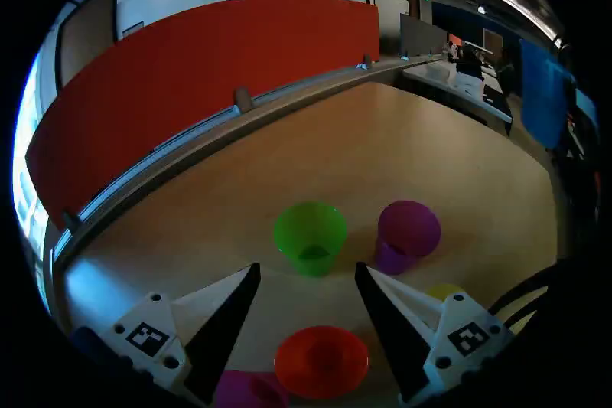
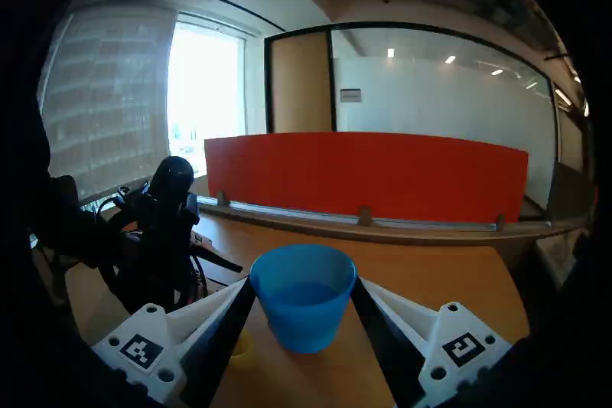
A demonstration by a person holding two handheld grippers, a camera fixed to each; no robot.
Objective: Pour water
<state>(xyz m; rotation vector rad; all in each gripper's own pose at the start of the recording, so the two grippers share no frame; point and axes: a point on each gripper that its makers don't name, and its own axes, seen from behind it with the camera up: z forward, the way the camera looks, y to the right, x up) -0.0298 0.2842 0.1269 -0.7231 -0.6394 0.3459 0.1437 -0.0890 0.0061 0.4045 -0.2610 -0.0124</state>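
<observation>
While the blue cup (image 2: 303,316) is clamped between both fingers of the right gripper (image 2: 302,283), water seems to sit in it, so a spill is risked if it is tilted early or jerked. Whether it is lifted off the table (image 2: 436,278) cannot be told. Left gripper (image 1: 306,266) is spread wide, nothing held, above the green cup (image 1: 310,236), purple cup (image 1: 408,233) and red cup (image 1: 321,360). With the cups set close together, a neighbour can be splashed or knocked over.
</observation>
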